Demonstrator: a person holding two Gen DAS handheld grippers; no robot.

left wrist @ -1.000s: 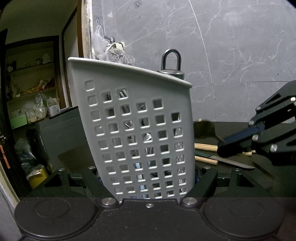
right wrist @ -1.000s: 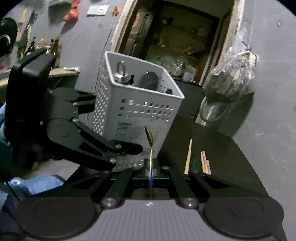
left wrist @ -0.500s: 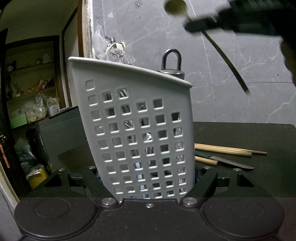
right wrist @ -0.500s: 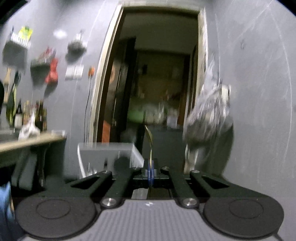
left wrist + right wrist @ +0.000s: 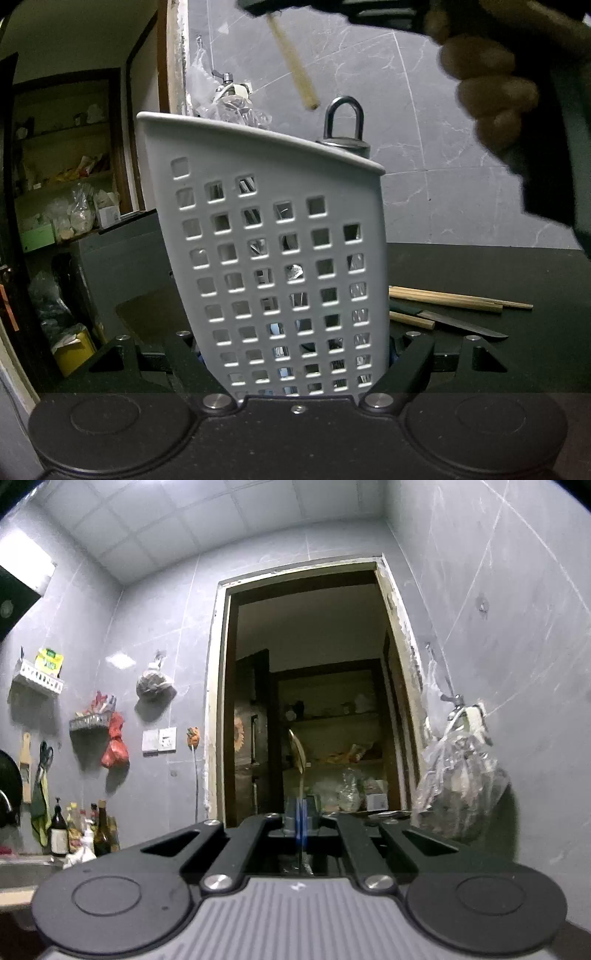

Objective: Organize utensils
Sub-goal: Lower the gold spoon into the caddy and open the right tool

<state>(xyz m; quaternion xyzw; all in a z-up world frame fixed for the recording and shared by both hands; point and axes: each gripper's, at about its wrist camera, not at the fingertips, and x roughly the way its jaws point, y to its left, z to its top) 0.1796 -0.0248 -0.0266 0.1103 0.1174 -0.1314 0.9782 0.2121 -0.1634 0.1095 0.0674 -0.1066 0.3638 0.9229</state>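
Left wrist view: the left hand-held gripper (image 5: 295,365) is closed on the lower walls of a pale grey perforated plastic utensil basket (image 5: 273,236), which stands upright on the black tabletop (image 5: 480,266) and fills the middle of the view. The basket's contents show only as fragments through the square holes; a dark metal loop handle (image 5: 343,118) rises above its rim, its lower part hidden. To the right of the basket lie light wooden chopsticks (image 5: 443,297) and a knife with a dark handle (image 5: 458,323), the near ends of both cut off by the basket wall.

At the top edge, the right hand-held gripper (image 5: 273,5), largely out of frame, is held by a blurred hand (image 5: 487,85). A pale wooden handle end (image 5: 295,62) slants down from it above the basket rim.

Right wrist view: the right hand-held gripper (image 5: 300,814) is clamped narrowly on a slender spoon (image 5: 298,753), seen edge-on against a dark doorway (image 5: 314,701). Its bowl points up; the lower shaft is hidden between the pads. The basket is out of this view.
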